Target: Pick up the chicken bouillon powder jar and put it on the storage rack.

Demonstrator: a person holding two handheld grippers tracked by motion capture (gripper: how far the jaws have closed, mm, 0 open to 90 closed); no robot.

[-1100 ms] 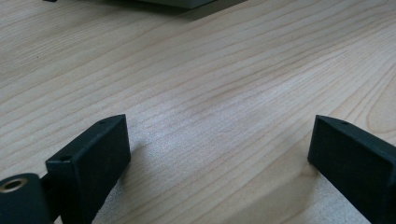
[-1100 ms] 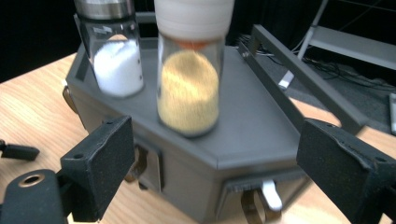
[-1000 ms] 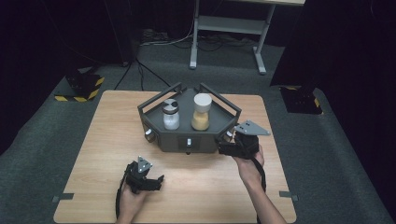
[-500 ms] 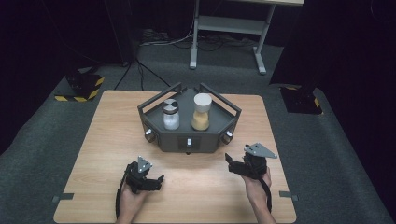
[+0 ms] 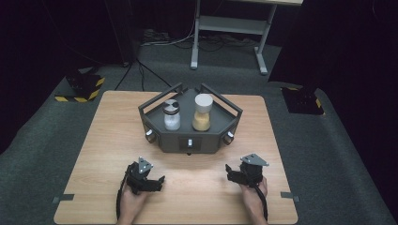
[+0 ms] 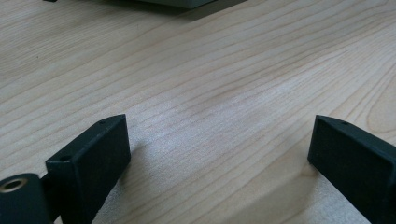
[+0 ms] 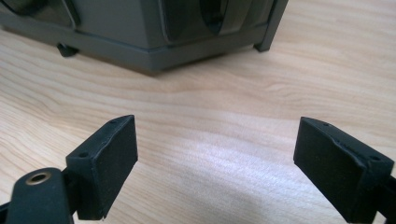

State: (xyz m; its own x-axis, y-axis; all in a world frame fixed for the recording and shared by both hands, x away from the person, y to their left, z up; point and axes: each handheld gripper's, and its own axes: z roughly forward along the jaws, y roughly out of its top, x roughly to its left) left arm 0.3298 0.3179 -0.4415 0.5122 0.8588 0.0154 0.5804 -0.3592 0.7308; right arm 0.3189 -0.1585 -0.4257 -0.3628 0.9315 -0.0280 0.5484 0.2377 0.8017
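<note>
High view: 2 claws, left claw [image 5: 157, 179] and right claw [image 5: 231, 169], low over the counter [image 5: 112, 136], both spread apart, empty, right just narrowing slightly. Risk ahead: clipping the grey rack [image 5: 190, 140] and toppling its 2 jars [image 5: 171, 115] on a careless reach.

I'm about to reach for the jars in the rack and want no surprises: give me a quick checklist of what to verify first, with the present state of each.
1. Left gripper jaws apart with nothing between them: ok; the left gripper view has bare wood between the jaws.
2. Right gripper jaws apart and empty: ok, though they have just been closing a little.
3. Clear jar upright in the dark rack: ok.
4. Jar of yellow grains upright beside it, white lid on: ok.
5. Table between both grippers and the rack free of obstacles: ok.
6. Whether the two jars touch: cannot tell.
</note>
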